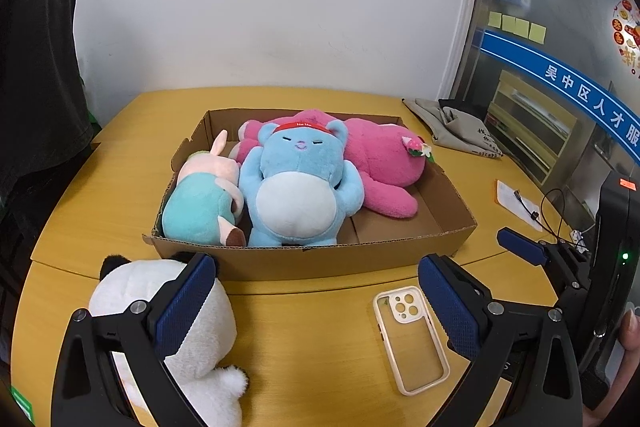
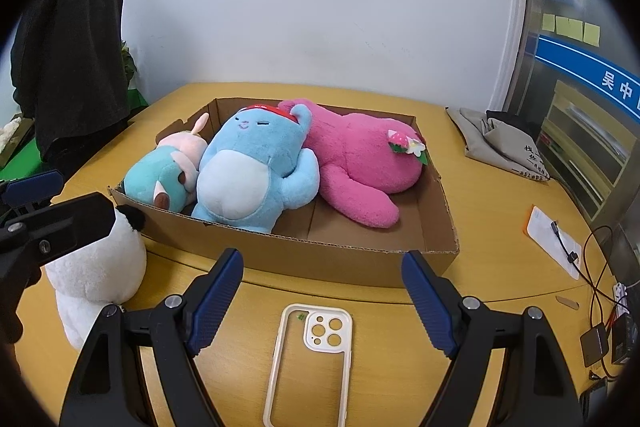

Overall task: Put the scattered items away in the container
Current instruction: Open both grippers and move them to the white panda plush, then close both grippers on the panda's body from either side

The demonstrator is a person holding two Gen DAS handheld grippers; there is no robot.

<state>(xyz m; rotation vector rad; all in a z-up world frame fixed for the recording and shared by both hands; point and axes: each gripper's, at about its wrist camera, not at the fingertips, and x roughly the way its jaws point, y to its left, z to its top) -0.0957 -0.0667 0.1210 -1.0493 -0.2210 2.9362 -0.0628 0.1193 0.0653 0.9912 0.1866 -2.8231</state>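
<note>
The phone case (image 2: 310,359) lies flat on the table straight ahead of my right gripper (image 2: 322,297), its long axis running away from me along the fingers, camera cutout at the far end toward the cardboard box (image 2: 320,259). My right jaws stand wide apart with nothing between them, and the case sits centred in the gap, narrower than the opening; I judge a straight drop would bracket its two long sides, though a flat, thin frame like this may be hard to pinch off the wood.

My left gripper (image 1: 316,303) is also spread wide and holds nothing. Its left finger is just in front of the white panda plush (image 1: 160,323), which sits outside the box against its near wall; I cannot tell if the pad touches the fur. From this side the case is off to the right, near the right finger and angled across my line, so the right gripper is the better placed for it and the left for the panda.

Beyond both, the box already holds the teal plush (image 1: 200,207), the blue bear (image 1: 298,183) and the pink bear (image 1: 384,163), with bare floor at its right end.
</note>
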